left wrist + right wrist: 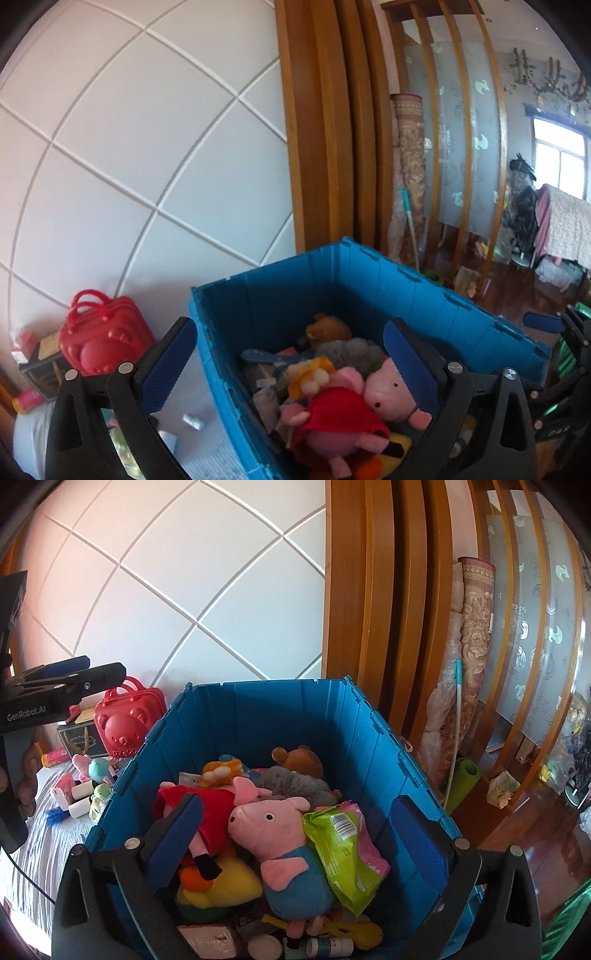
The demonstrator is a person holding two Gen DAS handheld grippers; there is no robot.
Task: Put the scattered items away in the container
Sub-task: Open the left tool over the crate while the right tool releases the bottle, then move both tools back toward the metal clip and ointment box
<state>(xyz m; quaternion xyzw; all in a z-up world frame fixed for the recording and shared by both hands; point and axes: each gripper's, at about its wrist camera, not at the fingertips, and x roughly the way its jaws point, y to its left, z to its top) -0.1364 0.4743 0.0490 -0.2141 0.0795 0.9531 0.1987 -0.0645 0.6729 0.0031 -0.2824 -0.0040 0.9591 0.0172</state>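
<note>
In the blue crate [258,716], two pig plushes [273,834]

Bottle [330,947] cut by bottom edge; small toys [88,786] indistinct.

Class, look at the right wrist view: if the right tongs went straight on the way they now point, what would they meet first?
Most likely the pink pig plush in blue lying in the blue crate, between the open right tongs; depth is uncertain.
</note>
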